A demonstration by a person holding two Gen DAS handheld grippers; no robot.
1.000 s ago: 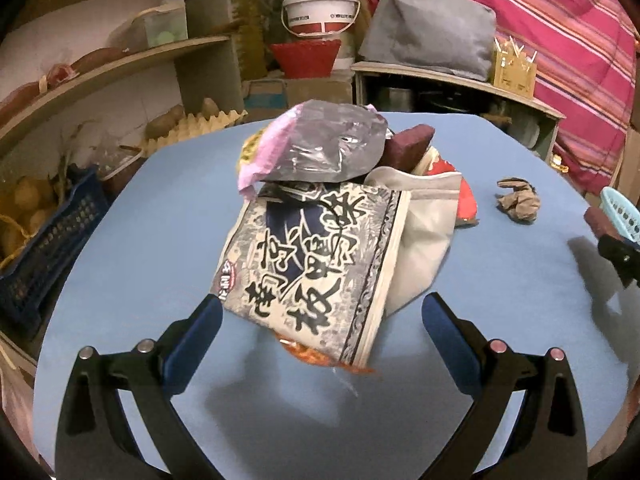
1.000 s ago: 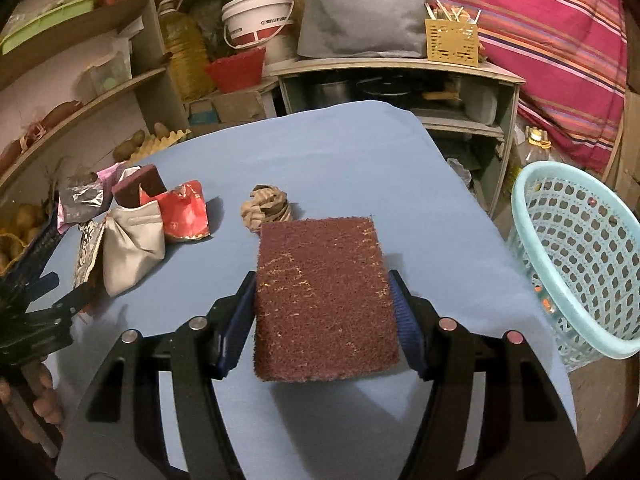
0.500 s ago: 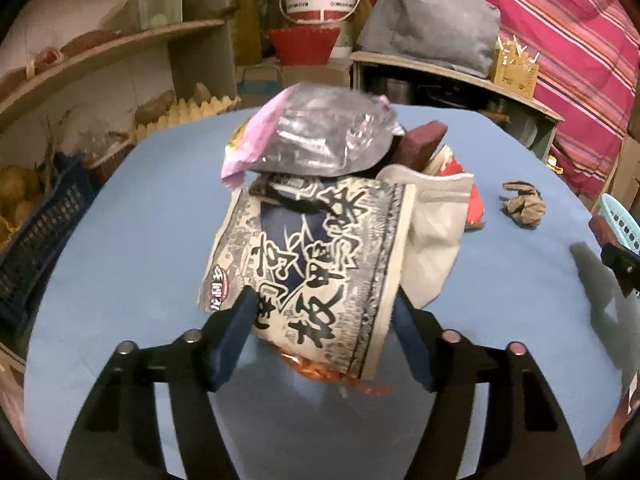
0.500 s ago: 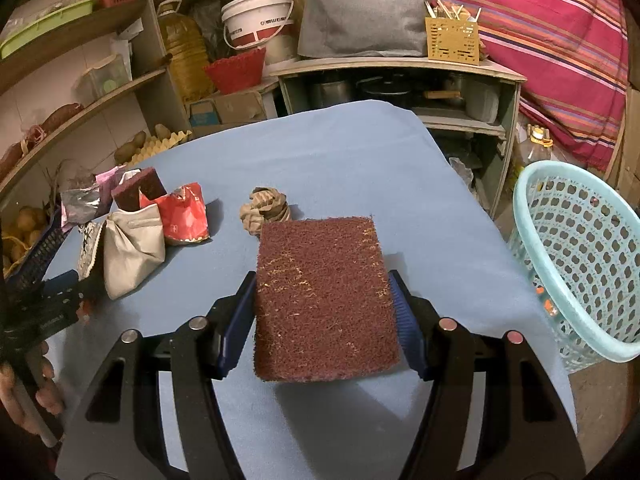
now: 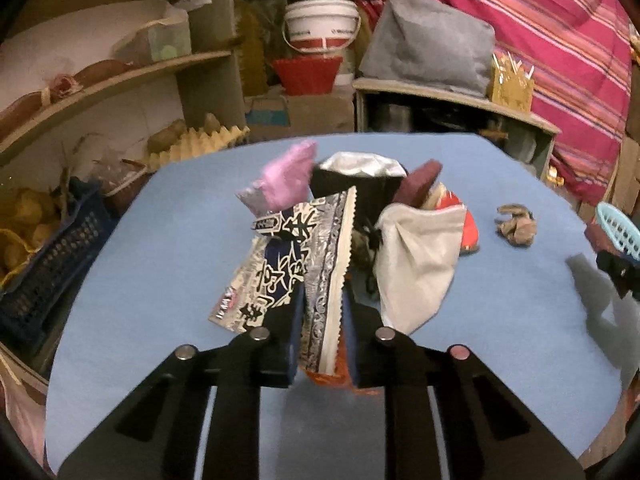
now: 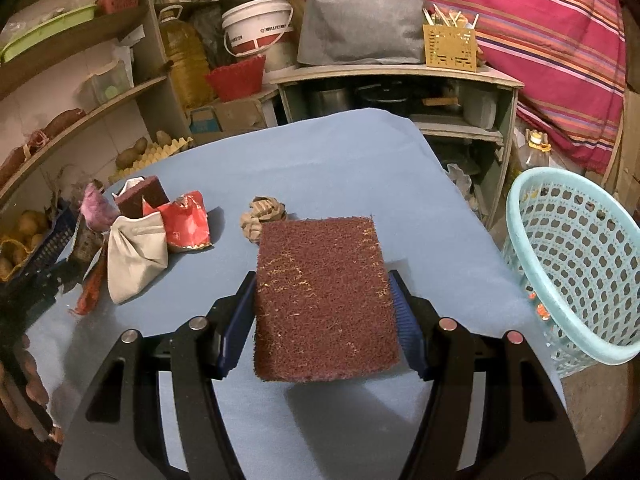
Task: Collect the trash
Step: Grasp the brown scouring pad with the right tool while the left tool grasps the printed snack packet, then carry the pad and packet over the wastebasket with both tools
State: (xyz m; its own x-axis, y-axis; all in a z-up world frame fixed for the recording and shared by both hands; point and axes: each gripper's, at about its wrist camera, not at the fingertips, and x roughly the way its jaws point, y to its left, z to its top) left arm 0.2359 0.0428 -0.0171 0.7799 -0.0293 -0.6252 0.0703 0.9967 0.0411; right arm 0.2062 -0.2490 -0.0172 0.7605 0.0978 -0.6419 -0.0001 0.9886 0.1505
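My left gripper is shut on a black-and-white printed snack wrapper, folded upright between the pads, with an orange wrapper edge under it. Behind it lie a pink foil packet, a grey cloth pouch, a red wrapper and a crumpled brown paper ball. My right gripper is shut on a maroon scouring pad, held above the blue table. The pile shows at the left in the right wrist view: pouch, red wrapper, paper ball.
A light blue plastic basket stands on the floor off the table's right edge. Shelves with potatoes, an oil bottle and a bucket line the back and left. A dark blue crate sits off the left edge.
My left gripper has closed from wide open onto the printed wrapper, crumpling it upright and lifting the pile's front. The right gripper has kept still with the pad.
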